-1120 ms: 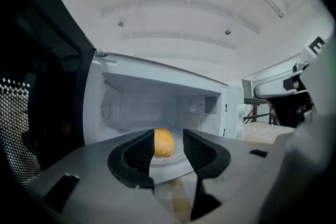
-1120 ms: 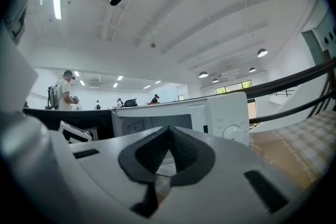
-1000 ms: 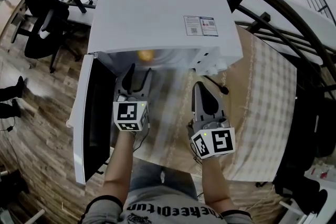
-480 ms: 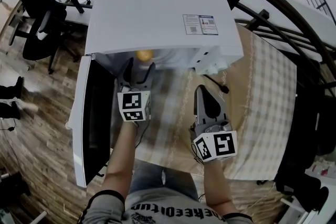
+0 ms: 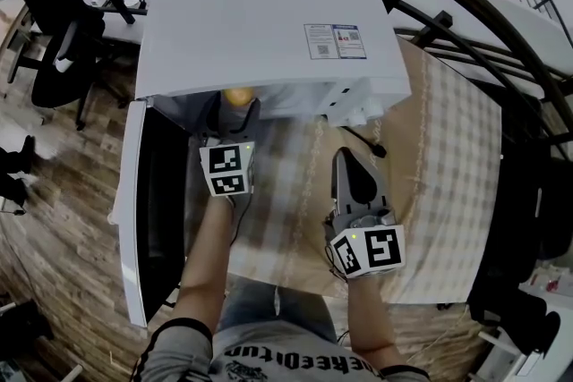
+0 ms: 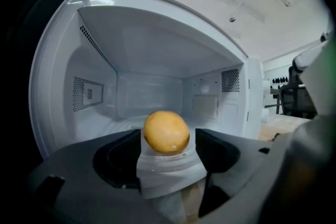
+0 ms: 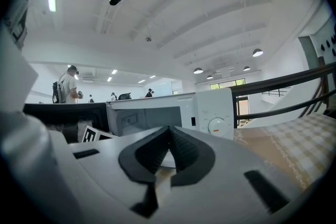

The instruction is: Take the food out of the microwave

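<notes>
Over the front edge of the table [image 5: 448, 165], the right gripper [image 5: 346, 158] seems to have no part in this step. It is best left where it hangs, jaws pressed together on nothing, clear of the other arm's path. Beyond it, at the mouth of the microwave [image 5: 260, 22], the left gripper [image 5: 233, 114] does the work. Its jaws are opening and stand wide, and its own view frames the food, a round orange-yellow fruit [image 6: 166, 131], between them, touched by neither pad. The step in hand looks like the reach-in before the grasp. To do it well, carry the jaws straight in, low and level, until the pads flank the fruit's widest part. Neither tip should nudge it, since a round thing would likely roll toward the back wall. Then close gently and evenly, and lift a little before drawing back so it clears the front lip. Farthest in, the fruit sits on the microwave floor, about midway across and toward the front. As for pose, the right forearm is tucked in short, its gripper nearly level and aimed at the microwave's control side. The left forearm is stretched ahead, its gripper tipped slightly down, with the door [image 5: 134, 219] swung out to the left beside it.
</notes>
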A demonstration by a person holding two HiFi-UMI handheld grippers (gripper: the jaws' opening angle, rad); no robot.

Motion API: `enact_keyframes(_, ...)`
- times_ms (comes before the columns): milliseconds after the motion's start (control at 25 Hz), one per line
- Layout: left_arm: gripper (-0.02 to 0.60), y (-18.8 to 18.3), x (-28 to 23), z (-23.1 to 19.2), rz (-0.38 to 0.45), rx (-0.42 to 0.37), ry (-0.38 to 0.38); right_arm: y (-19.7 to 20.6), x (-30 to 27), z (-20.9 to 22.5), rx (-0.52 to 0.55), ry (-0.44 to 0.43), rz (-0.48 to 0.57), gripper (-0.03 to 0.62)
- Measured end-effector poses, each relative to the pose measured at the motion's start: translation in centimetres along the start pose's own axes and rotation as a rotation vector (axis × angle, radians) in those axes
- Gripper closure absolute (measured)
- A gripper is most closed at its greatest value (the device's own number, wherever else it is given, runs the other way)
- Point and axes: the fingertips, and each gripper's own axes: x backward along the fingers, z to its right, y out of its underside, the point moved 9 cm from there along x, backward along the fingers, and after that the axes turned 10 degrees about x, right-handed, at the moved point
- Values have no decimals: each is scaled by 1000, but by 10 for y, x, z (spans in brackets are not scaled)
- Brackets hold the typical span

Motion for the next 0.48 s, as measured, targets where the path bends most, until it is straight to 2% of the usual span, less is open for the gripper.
enact_keyframes(280, 305, 3, -2, -1, -78, 66, 2, 2, 0, 0, -2, -1, -8, 589)
enact_keyframes(480, 314, -3, 4, -1, -75, 88, -2, 1, -1, -3, -1, -9, -11, 589)
